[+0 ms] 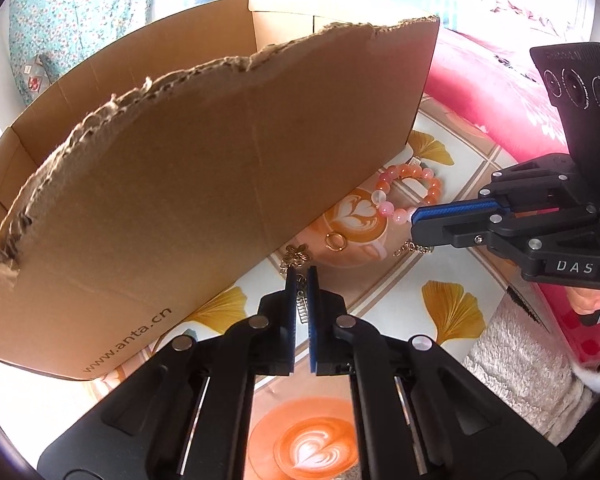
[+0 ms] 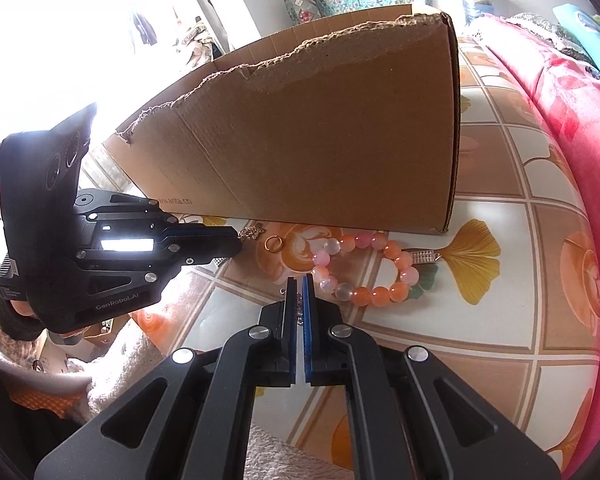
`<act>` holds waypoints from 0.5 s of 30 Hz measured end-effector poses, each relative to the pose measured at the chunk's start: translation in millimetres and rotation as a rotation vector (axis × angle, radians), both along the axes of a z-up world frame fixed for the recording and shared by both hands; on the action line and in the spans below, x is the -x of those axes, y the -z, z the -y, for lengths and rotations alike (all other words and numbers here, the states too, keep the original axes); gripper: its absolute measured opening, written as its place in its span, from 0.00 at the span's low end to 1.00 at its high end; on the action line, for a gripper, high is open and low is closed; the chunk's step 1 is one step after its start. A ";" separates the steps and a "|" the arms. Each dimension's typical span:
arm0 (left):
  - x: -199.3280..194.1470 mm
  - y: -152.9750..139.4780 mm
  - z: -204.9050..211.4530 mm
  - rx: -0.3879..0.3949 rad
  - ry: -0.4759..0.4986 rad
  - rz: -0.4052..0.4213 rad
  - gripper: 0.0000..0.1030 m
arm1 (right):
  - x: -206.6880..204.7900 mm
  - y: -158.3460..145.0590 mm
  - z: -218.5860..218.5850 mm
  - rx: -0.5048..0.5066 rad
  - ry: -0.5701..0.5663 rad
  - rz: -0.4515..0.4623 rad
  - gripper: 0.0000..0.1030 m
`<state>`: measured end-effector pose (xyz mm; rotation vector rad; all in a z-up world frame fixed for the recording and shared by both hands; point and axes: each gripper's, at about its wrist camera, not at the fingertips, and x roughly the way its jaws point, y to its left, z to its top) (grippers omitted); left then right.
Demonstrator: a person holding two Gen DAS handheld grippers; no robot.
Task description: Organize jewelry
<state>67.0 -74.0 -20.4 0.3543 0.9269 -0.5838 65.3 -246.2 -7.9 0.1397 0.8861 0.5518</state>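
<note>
The cardboard box [image 1: 204, 184] has "www.anta.cn" printed on its side and a ragged torn top edge; can't see what's inside. "DAS" shows on the right gripper [image 1: 414, 224], "GenRobot.AI" on the left gripper [image 2: 240, 242]. Left one is pinched tight on a gold chain with a butterfly charm [image 1: 296, 255]. Right one is clamped on a small chain piece [image 2: 299, 304]. The orange-pink bead bracelet [image 2: 364, 276] and gold ring [image 2: 274, 243] lie on the counter [image 2: 480, 320] beside the box.

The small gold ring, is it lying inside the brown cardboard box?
No, the small gold ring lies on the patterned tablecloth outside the brown cardboard box.
</note>
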 end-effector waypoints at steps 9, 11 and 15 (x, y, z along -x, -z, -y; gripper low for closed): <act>5.8 -16.4 -14.1 0.046 0.013 0.024 0.00 | 4.3 -6.7 3.5 -0.029 0.018 0.029 0.03; 6.4 -21.0 -18.5 0.065 0.004 0.022 0.00 | 5.1 -9.1 3.8 -0.032 0.020 0.035 0.03; 9.9 -31.2 -24.9 0.102 -0.003 0.035 0.00 | 6.4 -15.7 5.1 -0.042 0.024 0.053 0.03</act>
